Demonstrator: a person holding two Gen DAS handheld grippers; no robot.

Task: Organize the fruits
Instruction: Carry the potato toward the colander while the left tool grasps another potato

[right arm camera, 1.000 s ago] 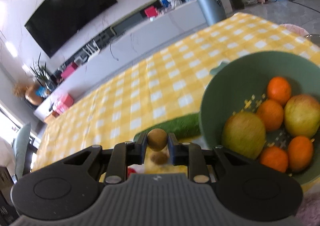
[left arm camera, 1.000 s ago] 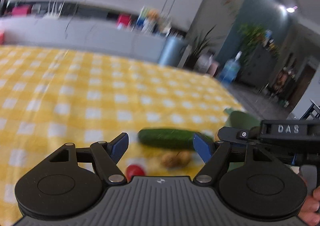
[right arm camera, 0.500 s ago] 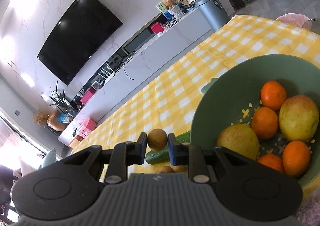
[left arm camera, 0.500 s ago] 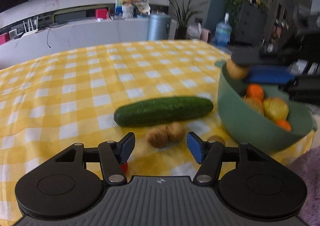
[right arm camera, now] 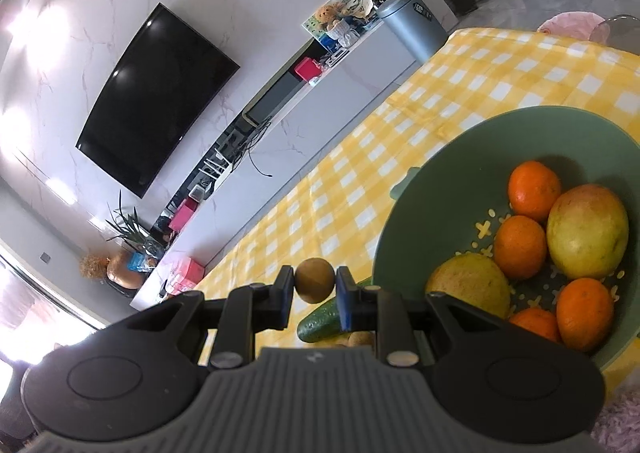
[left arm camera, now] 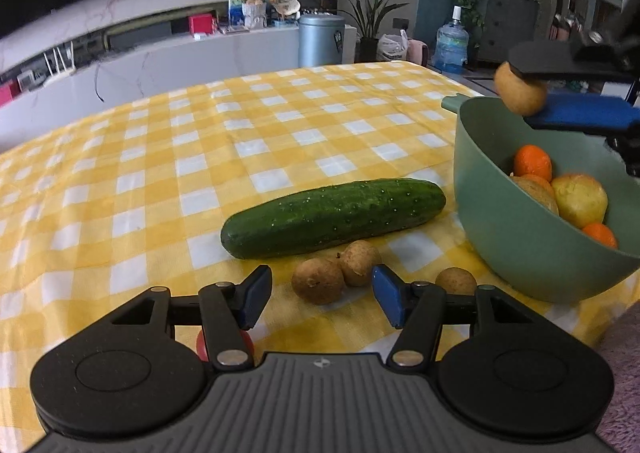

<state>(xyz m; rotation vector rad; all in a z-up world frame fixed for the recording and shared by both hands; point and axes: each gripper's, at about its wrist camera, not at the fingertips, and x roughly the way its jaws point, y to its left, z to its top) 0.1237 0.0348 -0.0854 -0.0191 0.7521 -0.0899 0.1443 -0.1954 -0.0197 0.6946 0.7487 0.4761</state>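
A green colander bowl (left arm camera: 500,221) (right arm camera: 440,193) on the yellow checked cloth holds several oranges (right arm camera: 520,247) and two yellow-red mangoes (right arm camera: 586,231). My right gripper (right arm camera: 315,281) is shut on a small brown longan (right arm camera: 315,280) and hovers beside the bowl's near-left rim. The left wrist view shows that held longan (left arm camera: 520,93) above the rim. My left gripper (left arm camera: 319,295) hangs low over the cloth with its jaws closing. Two touching longans (left arm camera: 318,281) lie just ahead between its fingertips, which do not press on them. A cucumber (left arm camera: 332,217) lies behind them.
A third longan (left arm camera: 456,281) lies by the bowl's foot, behind my left gripper's right finger. A small red fruit (left arm camera: 202,345) peeks out under its left finger. The checked cloth (left arm camera: 200,157) stretches back and left. A white counter with a grey bin (left arm camera: 322,39) stands beyond the table.
The left gripper has dropped and levelled toward the pair of longans, and its jaws have narrowed. The right gripper has carried its longan up toward the bowl's rim.
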